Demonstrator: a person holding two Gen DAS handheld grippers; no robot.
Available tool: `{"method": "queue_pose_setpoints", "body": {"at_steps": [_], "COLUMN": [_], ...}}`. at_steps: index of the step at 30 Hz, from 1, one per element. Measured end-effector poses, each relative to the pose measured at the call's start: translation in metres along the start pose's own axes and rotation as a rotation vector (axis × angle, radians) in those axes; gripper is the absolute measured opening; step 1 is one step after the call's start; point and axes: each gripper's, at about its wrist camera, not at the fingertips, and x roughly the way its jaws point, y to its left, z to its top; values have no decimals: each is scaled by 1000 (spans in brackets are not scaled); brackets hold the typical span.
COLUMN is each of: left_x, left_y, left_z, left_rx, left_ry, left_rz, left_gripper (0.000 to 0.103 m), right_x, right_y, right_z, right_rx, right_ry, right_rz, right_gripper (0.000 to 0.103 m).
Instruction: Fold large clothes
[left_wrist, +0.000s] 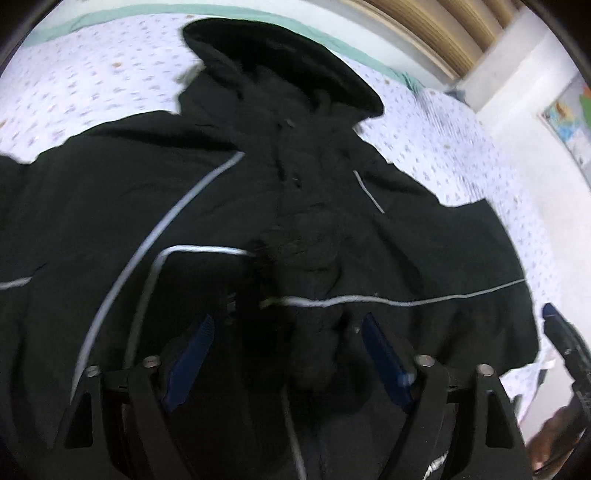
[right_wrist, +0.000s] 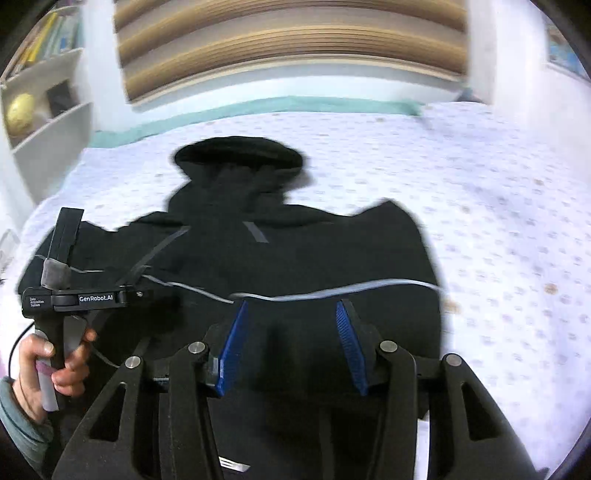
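A matte black hooded jacket (left_wrist: 295, 206) with thin grey piping sprawls on the dotted bed sheet (right_wrist: 498, 221). It lies under both grippers, left gripper (left_wrist: 288, 332) and right gripper (right_wrist: 291, 317); their ribbed blue jaws gape wide, holding nothing.

**Black hooded jacket spread on a patterned bed**

The bed (right_wrist: 498, 229) is covered with a white sheet printed with small pale motifs, and a teal band runs along its far edge by the wall. A black jacket (left_wrist: 207, 177) with thin grey piping lies flat on the sheet, front up, hood (right_wrist: 240, 157) toward the far edge, sleeves spread to either side.
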Motion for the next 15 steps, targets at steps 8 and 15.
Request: {"method": "queue_pose_setpoints", "body": {"at_steps": [8,15], "left_x": [-68,-136], "left_y": [-18,46], "left_z": [5,4], "left_rx": [146,127], "left_ry": [-226,-285], "left_rz": [93,197], "left_gripper": [27,27], "right_x": [1,40], "right_y": [-41,-20], "right_z": [-3,6], "right_rx": [73,86], "right_ry": [17,61], "right_rz": [-86,-22], "right_gripper": [54,65]}}
